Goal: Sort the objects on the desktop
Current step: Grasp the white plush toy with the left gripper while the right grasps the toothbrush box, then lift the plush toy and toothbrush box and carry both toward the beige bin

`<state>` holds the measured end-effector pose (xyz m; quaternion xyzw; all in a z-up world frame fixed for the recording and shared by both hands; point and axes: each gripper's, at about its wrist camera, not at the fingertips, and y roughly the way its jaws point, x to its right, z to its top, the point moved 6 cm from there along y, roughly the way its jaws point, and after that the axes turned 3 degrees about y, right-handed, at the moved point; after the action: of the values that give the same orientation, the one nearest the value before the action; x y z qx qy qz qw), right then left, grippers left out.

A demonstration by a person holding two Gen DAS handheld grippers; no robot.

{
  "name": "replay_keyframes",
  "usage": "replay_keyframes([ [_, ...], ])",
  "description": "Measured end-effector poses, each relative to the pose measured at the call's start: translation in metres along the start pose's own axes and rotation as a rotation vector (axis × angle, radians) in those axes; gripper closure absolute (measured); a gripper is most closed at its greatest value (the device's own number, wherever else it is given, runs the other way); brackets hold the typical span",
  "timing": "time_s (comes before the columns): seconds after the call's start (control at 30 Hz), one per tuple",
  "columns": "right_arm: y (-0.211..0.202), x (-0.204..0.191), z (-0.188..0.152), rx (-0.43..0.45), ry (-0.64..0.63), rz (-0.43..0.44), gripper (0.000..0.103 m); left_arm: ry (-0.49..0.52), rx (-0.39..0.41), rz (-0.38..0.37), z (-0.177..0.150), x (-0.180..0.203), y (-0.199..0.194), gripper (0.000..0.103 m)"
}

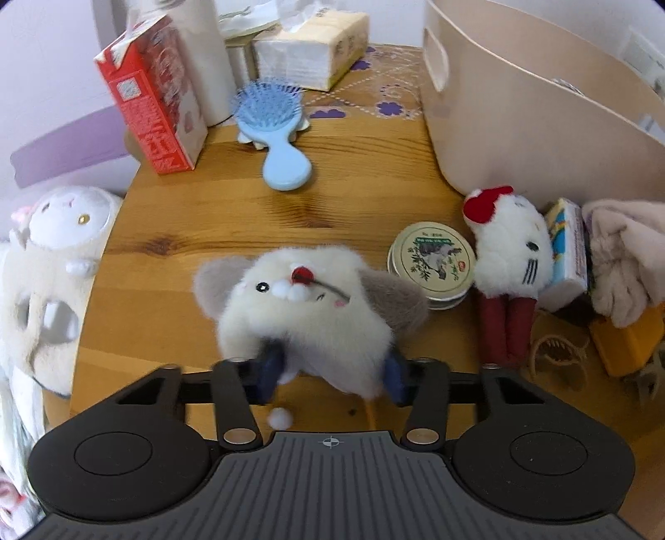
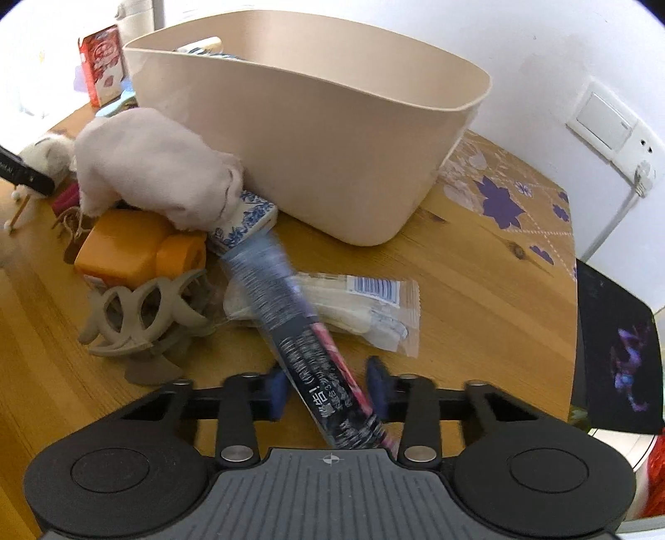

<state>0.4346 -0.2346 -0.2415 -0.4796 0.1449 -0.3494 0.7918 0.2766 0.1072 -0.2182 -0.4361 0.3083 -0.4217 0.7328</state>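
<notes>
Left wrist view: left gripper (image 1: 332,371), blue pads pressed into a fluffy white plush mouse with grey ears (image 1: 307,307) above the round wooden table (image 1: 216,216). Right wrist view: right gripper (image 2: 328,388) clamped on a long dark printed box (image 2: 307,344) slanting toward the beige plastic bin (image 2: 316,137).

A white wall (image 2: 415,37) stands behind the wooden desk (image 2: 478,266), with a white light switch (image 2: 604,120) on it and a thin cable (image 2: 615,216) running down. A dark mat (image 2: 615,349) lies at the desk's right edge. A lilac panel (image 1: 66,145) sits past the left edge.
</notes>
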Motion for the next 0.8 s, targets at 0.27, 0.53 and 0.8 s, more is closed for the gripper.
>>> replay_keyframes([
  [0.27, -0.005, -0.008, -0.004, -0.005, -0.013, 0.009, 0.080, 0.051, 0.010, -0.006, -0.004, 0.002, -0.006, 0.084],
  [0.53, -0.035, 0.000, -0.003, 0.082, 0.074, -0.002, 0.080, 0.050, 0.031, -0.021, -0.015, 0.005, -0.019, 0.086],
  [0.8, -0.073, 0.008, -0.008, 0.150, 0.120, -0.023, 0.080, 0.046, 0.080, -0.028, -0.023, 0.007, -0.044, 0.086],
])
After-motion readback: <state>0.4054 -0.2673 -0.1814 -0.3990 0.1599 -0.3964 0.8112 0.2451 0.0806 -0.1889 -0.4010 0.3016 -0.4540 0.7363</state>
